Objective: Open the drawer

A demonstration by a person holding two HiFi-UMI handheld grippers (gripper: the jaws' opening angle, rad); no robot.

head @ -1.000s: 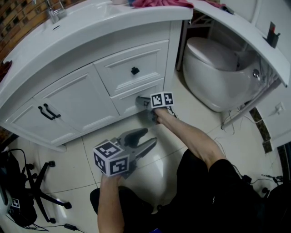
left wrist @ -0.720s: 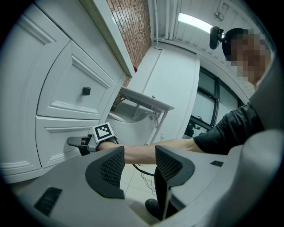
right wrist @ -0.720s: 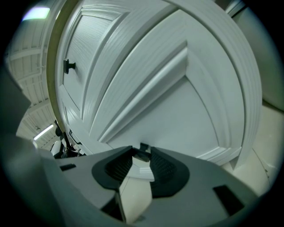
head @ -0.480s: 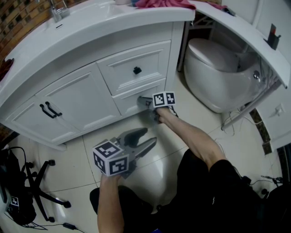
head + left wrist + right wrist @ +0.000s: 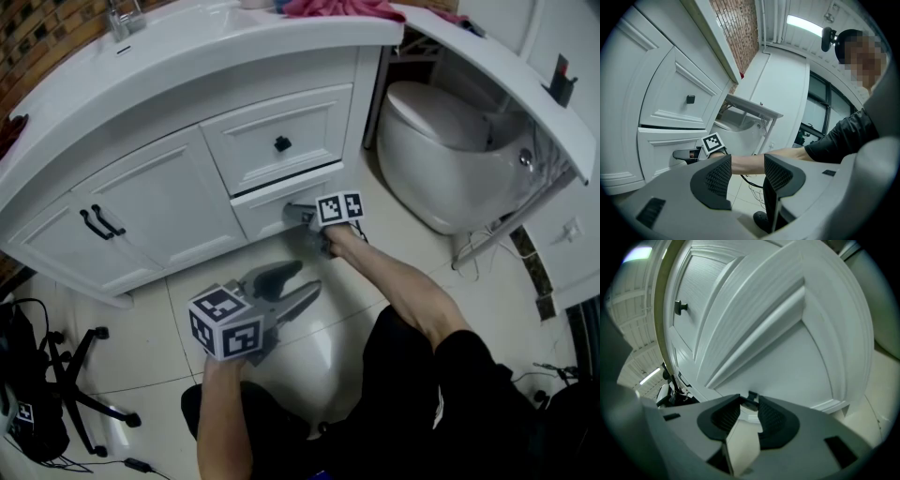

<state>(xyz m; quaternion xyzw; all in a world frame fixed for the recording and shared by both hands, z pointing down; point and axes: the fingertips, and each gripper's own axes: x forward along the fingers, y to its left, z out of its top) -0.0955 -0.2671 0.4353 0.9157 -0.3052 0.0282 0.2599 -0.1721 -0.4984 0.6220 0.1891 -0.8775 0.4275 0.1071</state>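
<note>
Little of the pull looks done (a thin crack at most): the lower drawer (image 5: pixel 272 208), at the right edge of the cabinet (image 5: pixel 159 216), has its knob (image 5: pixel 751 397) clamped in the right gripper (image 5: pixel 291 213), while the left gripper (image 5: pixel 306 281) hangs slack and empty above the floor (image 5: pixel 150 309).

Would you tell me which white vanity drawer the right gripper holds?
The lower white drawer: the right gripper is shut on its small dark knob; the upper drawer is untouched.
</note>
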